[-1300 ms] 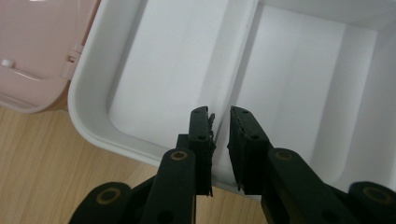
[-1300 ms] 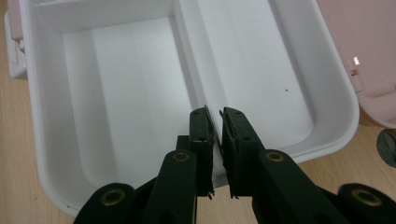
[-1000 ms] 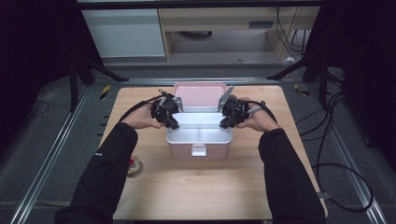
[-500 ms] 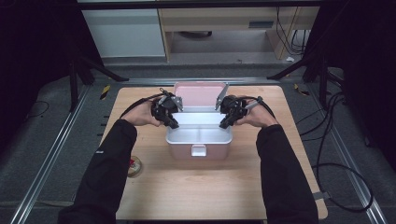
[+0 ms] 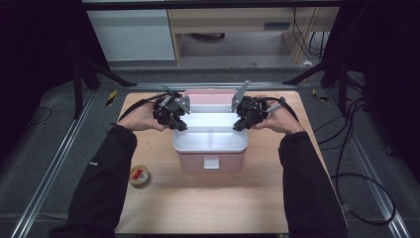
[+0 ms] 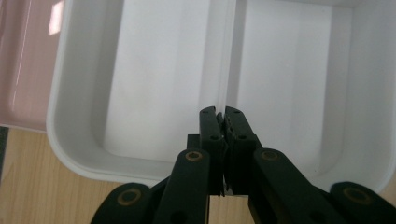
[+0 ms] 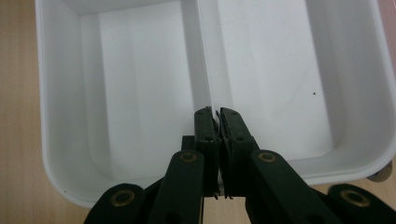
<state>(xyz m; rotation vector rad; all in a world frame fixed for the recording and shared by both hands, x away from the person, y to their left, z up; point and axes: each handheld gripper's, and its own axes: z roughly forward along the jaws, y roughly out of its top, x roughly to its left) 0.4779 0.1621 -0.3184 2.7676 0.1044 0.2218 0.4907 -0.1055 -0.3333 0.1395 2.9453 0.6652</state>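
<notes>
Two hands, one tray: I hold the white two-compartment plastic tray (image 5: 210, 136) level above the pink rectangular lunch box base (image 5: 211, 162) at the middle of the wooden tabletop (image 5: 198, 203), the tray seated in or just over the base; I cannot tell which.

At nine o'clock of the tray, my left gripper (image 5: 179, 124) has its jaws drawn together on the tray's central divider wall (image 6: 223, 74); the left gripper view shows the thin white wall running up from between the tips. At three o'clock, my right gripper (image 5: 238, 124) is pinched on the other end of the same wall (image 7: 201, 60). Behind the tray, at twelve o'clock, lies the pink lid (image 5: 210, 95). A small round tin with a red label (image 5: 140, 176) sits well apart at seven o'clock, near my left sleeve.

The risk from here, as I judge it: the divider is thin and smooth, so either grip could slip if I lift unevenly. One hand rising faster than the other would tilt the tray and jam a corner against the base. Squeezing harder could bend the wall.
</notes>
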